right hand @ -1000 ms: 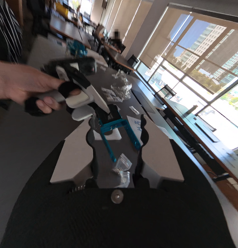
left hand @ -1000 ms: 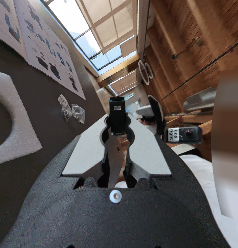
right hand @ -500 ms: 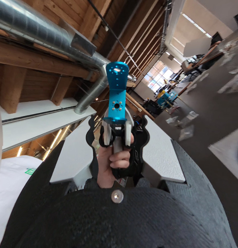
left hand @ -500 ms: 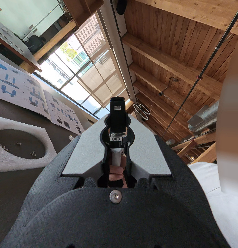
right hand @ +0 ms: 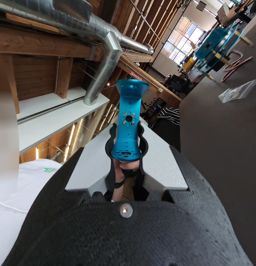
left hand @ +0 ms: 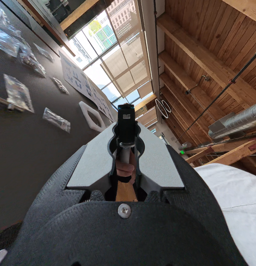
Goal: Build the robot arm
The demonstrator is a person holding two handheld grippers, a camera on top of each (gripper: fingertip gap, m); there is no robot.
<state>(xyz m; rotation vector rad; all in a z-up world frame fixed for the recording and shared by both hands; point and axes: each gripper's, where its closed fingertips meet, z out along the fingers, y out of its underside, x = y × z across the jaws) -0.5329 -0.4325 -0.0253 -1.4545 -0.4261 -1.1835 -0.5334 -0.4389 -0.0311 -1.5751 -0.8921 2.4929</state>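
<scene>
Left wrist view has the left gripper point(left hand: 126, 127) narrowed right down onto a black servo block point(left hand: 126, 120), jaws pressed on both its sides, with a thin teal edge peeking over the block's far end. Block sits dead centre at the fingertips, long axis running straight out along the fingers. Behind it there's a hand point(left hand: 124, 168) wrapped round a pale handle, so the two grippers look to be facing each other nose to nose, both up off the dark table point(left hand: 23, 151).

Right wrist view: the right gripper point(right hand: 126, 129) is closed in narrow on a blue bracket point(right hand: 128, 129), pads seemingly touching its two long edges. Bracket is anodised blue metal, drilled with lots of small holes, four screws round a centre hole, flared flanges at both ends. Its length runs along the fingers and pokes out past the tips toward the ceiling.

Nothing else is close. Clear plastic bags point(left hand: 56, 122), a white foam piece point(left hand: 87, 113) and printed sheets point(left hand: 75, 79) lie well apart on the table
</scene>
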